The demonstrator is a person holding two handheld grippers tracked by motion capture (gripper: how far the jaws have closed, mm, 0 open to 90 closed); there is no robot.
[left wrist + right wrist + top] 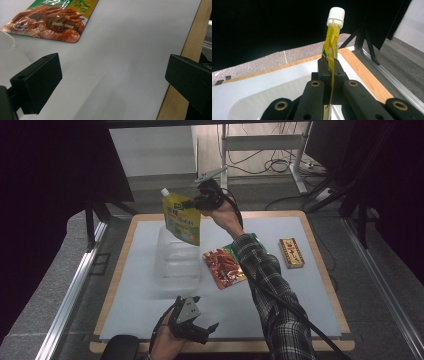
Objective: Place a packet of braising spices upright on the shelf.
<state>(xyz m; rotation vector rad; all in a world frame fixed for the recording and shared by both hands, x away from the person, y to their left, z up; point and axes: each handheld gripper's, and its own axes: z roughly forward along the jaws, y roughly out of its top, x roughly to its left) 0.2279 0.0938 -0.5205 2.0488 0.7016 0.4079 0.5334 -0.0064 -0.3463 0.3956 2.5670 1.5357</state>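
Note:
My right gripper (192,202) is shut on the yellow spout pouch (182,219) with a white cap and holds it in the air above the clear plastic bin (177,261). In the right gripper view the yellow spout pouch (332,45) stands edge-on between the closed jaws, and the clear bin (262,105) lies below. My left gripper (206,329) hovers open near the table's front edge. In the left gripper view its jaws stand wide apart over the white mat (120,62), and a red food packet (50,22) lies ahead.
The red food packet (224,266) lies flat to the right of the bin. A small red-and-yellow packet (291,252) sits farther right. The wooden table edge (180,82) runs beside the mat. Metal rails flank the table.

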